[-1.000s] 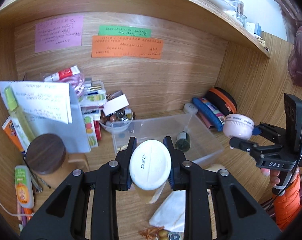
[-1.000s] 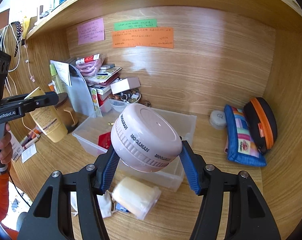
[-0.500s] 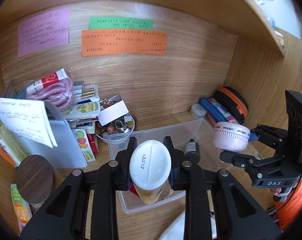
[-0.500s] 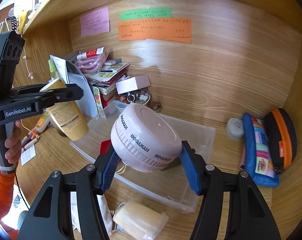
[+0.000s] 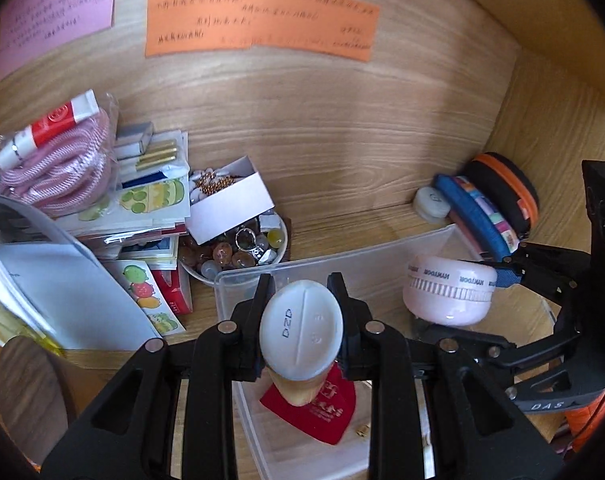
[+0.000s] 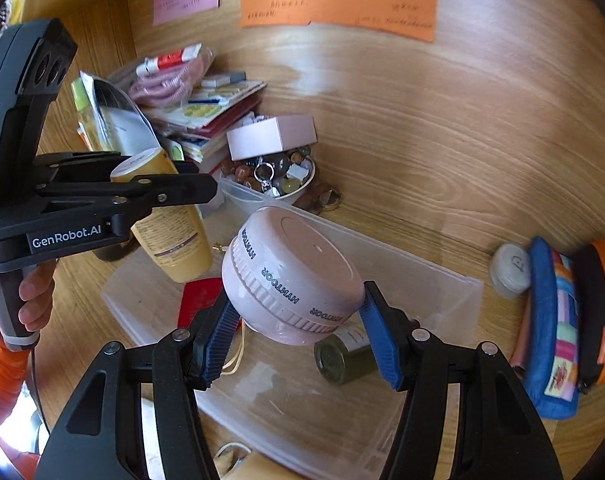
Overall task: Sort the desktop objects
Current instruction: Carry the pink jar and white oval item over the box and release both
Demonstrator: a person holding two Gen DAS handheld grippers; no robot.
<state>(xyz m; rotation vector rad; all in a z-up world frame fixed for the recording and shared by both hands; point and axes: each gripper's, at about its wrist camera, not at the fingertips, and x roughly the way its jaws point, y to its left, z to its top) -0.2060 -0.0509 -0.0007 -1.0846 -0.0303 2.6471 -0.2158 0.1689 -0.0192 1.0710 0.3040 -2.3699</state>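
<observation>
My left gripper [image 5: 301, 332] is shut on a yellow lotion tube [image 5: 300, 336] with a white cap, held cap up over the left end of a clear plastic bin [image 5: 342, 264]. The tube [image 6: 170, 216] and the left gripper [image 6: 174, 190] also show in the right wrist view. My right gripper [image 6: 298, 320] is shut on a pink round HYNTOOR jar [image 6: 294, 284], held above the bin [image 6: 422, 280]; the jar [image 5: 448, 292] shows in the left wrist view too. In the bin lie a red pouch [image 5: 322, 408] and a small dark bottle [image 6: 342, 360].
A bowl of stones and rings [image 5: 238, 252] with a white box [image 5: 230, 208] on it stands behind the bin. Stacked booklets and a pink cable bag [image 5: 62, 172] are at the left. Pouches [image 6: 554, 328] and a small white case [image 6: 510, 272] lie at the right.
Both grippers have moved forward and down over the bin, each still holding its object. The tube and the jar hang lower and closer to the bin's inside.
</observation>
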